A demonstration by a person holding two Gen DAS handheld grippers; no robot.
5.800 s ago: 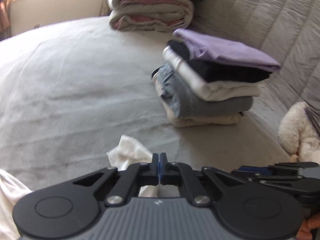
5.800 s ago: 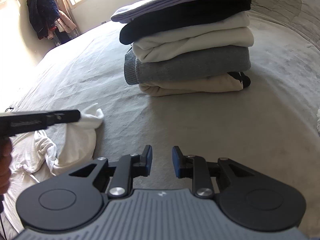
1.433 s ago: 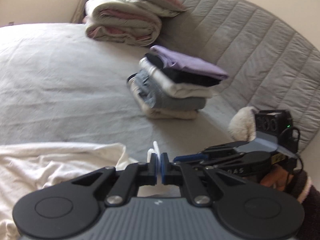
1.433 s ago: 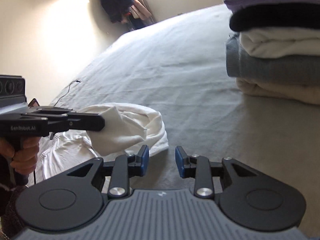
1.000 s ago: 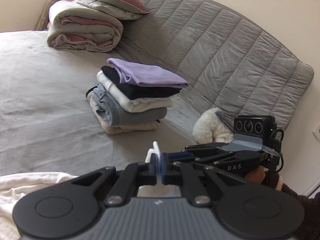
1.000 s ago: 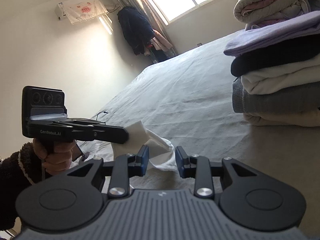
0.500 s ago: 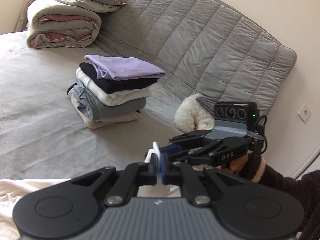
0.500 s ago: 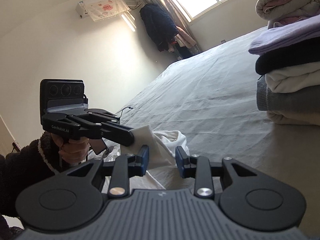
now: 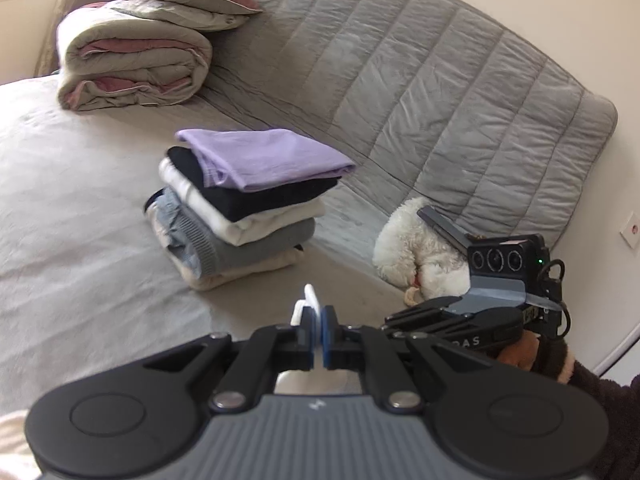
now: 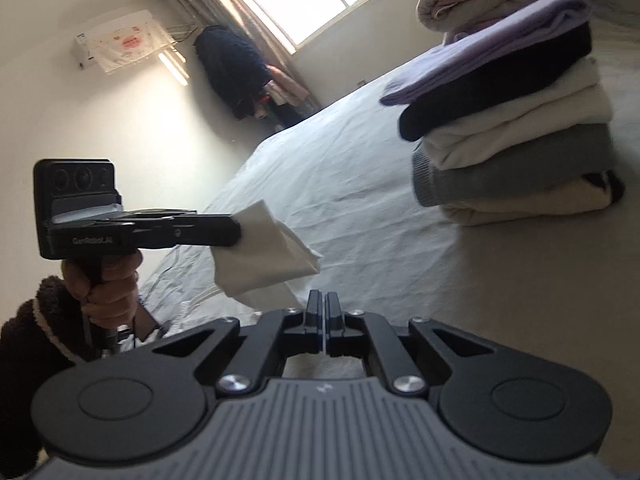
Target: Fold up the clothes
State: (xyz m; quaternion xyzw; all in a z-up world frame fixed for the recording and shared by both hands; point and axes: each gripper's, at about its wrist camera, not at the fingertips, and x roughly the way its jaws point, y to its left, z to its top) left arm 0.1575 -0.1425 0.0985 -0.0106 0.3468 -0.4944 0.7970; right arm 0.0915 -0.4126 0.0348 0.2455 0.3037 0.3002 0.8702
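- Two grippers are up over the grey bed [image 9: 80, 240], and a white garment [image 10: 264, 248] hangs between them.
- The left gripper [image 9: 319, 330] has its jaws clamped on a white fold of that garment; the cloth pokes out just ahead of the pads and sags beneath them toward the bed.
- The right gripper [image 10: 322, 320] has its jaws pressed together, with a thin pale edge seemingly pinched between the pads; more white cloth shows just below the jaws.
- Beyond both sets of jaws and well apart from them, a stack of folded clothes [image 9: 244, 204] sits on the bed, lilac on top.
- Right of the left jaws, a white plush toy [image 9: 416, 252] lies by the quilted headboard [image 9: 440, 92].
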